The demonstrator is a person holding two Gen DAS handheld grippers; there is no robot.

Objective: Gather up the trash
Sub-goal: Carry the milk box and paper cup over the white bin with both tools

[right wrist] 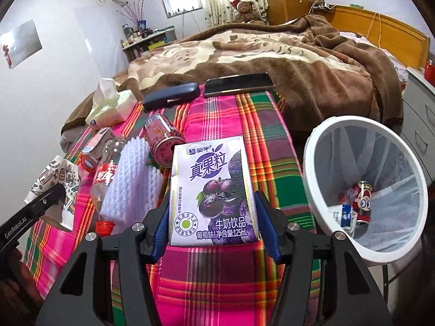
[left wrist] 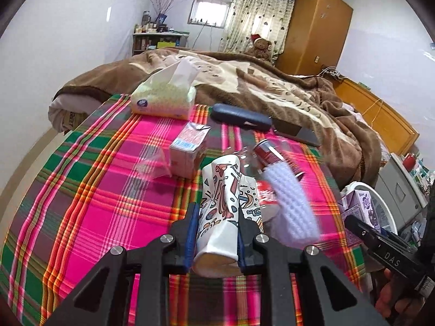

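My left gripper (left wrist: 218,212) is shut on a crumpled paper cup (left wrist: 220,179) printed with colourful doodles, held above the plaid cloth. The same cup (right wrist: 54,182) shows at the left edge of the right wrist view. My right gripper (right wrist: 212,198) is shut on a purple grape milk carton (right wrist: 212,179), its blue pads pressing both sides. A white bin (right wrist: 367,121) with a liner stands to the right of the carton, with a can and a carton inside. On the cloth lie a red can (right wrist: 160,138), a plastic bottle (right wrist: 104,176), white foam netting (right wrist: 127,179) and a pink carton (left wrist: 187,146).
A tissue pack (left wrist: 163,97), a dark glasses case (left wrist: 239,116) and a phone (right wrist: 239,84) lie at the far end of the plaid cloth (left wrist: 95,203). Behind them is a bed with a brown blanket (right wrist: 299,54). A grey cabinet (right wrist: 418,108) stands beyond the bin.
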